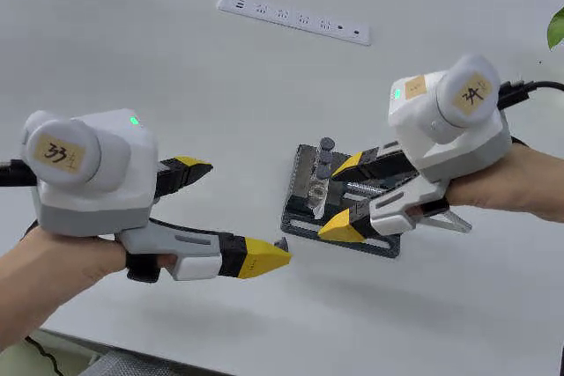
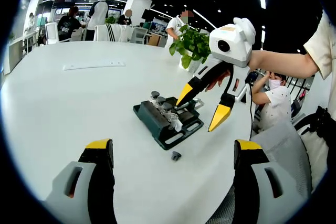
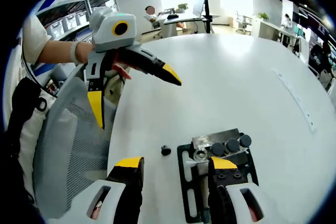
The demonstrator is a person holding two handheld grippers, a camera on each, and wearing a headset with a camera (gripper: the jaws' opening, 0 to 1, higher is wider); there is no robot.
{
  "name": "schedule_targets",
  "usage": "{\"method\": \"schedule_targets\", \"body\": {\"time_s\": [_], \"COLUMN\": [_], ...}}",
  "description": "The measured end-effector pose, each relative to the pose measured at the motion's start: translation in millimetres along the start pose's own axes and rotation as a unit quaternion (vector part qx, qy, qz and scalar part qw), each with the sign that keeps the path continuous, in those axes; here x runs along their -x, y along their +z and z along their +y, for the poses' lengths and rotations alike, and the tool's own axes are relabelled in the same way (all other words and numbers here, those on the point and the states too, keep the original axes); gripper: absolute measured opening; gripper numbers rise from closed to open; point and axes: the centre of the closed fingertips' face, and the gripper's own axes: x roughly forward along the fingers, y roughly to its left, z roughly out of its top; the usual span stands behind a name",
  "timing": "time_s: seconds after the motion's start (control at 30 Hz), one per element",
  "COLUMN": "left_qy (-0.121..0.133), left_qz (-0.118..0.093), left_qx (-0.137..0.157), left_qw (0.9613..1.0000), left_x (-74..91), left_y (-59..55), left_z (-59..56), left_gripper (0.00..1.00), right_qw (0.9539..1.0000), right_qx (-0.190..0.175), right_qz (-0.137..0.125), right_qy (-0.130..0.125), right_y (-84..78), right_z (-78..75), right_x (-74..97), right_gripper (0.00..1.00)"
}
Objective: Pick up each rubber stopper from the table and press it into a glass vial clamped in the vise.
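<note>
Four vials [image 3: 200,154] in the vise [image 3: 184,177]: three plugged with stoppers [image 3: 231,145], the fourth open. One loose stopper [image 1: 282,242] on the table [image 1: 176,59], at 7 o'clock from the vise in the head view, just beside the lower fingertip of the left gripper [image 1: 245,210]; contact unclear. Left fingers spread wide, holding nothing. Right gripper [image 1: 335,200] reaching in from 3 o'clock over the vise, fingers likewise wide apart and empty, tips clear of the vials in the left gripper view. One power strip [image 1: 295,18] at 12 o'clock.
</note>
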Motion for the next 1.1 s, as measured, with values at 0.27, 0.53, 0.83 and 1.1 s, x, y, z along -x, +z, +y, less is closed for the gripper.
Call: {"method": "schedule_targets", "body": {"time_s": [0.27, 0.53, 0.83, 1.1], "left_qy": [0.005, 0.011, 0.018, 0.019], "left_qz": [-0.001, -0.003, -0.004, 0.001], "left_qx": [-0.009, -0.015, -0.018, -0.018], "left_qw": [0.9999, 0.9998, 0.9997, 0.9997], "left_x": [4.6, 10.8, 17.9, 20.6], "left_y": [3.0, 3.7, 5.9, 1.2], "left_z": [0.0, -0.2, -3.6, -7.2], "left_gripper": [0.96, 0.96, 0.96, 0.96], "right_qw": [0.9992, 0.9985, 0.9985, 0.9989], "right_qx": [-0.017, -0.026, -0.013, 0.024], "right_qz": [-0.036, -0.049, -0.051, -0.035], "right_qy": [0.005, 0.003, 0.012, 0.018], "right_y": [-3.8, -10.1, -14.9, -19.8], "right_z": [18.3, 24.5, 25.6, 20.7], "right_x": [-1.7, -5.7, -17.6, -33.3], "right_gripper": [0.55, 0.56, 0.5, 0.4]}}
